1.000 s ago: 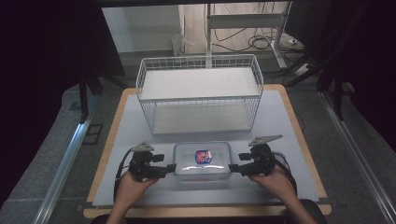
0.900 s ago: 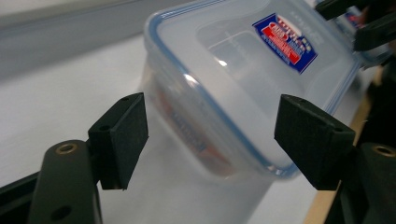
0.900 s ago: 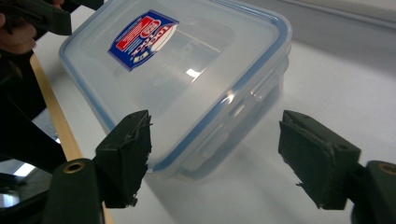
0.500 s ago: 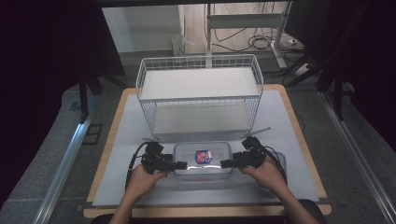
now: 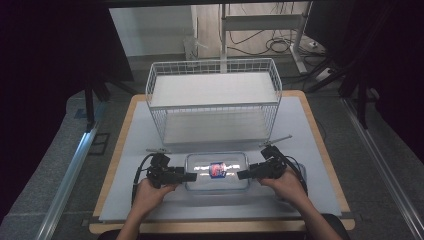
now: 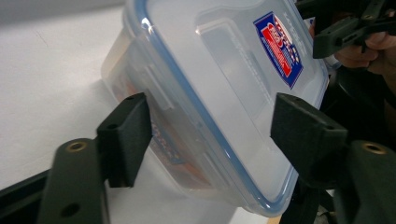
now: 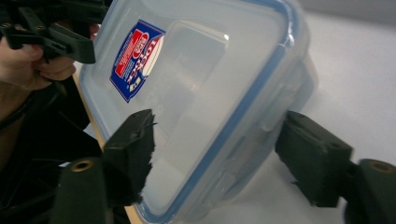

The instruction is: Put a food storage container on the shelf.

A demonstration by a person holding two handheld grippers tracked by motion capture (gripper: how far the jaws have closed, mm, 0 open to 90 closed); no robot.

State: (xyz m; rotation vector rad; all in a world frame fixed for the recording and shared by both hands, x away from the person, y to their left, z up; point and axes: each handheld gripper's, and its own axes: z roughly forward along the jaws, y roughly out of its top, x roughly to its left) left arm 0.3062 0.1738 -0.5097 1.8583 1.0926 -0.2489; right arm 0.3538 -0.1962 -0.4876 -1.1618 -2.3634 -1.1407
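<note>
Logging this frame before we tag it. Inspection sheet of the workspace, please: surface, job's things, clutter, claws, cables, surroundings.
Surface: grey mat on a wood-edged table.
Job's things: clear lidded container with a blue seal and red-blue label, lying flat near the front edge; white wire basket behind it, apart from it.
Clutter: nothing seen.
Claws: left claw at the container's left end, right claw at its right end; in each gripper view the jaws stand open, straddling the container's edge, no contact visible.
Cables: a black cable loops from each gripper; more lie on the floor behind.
Surroundings: dark curtains at both sides, metal frame legs beyond the table.
</note>
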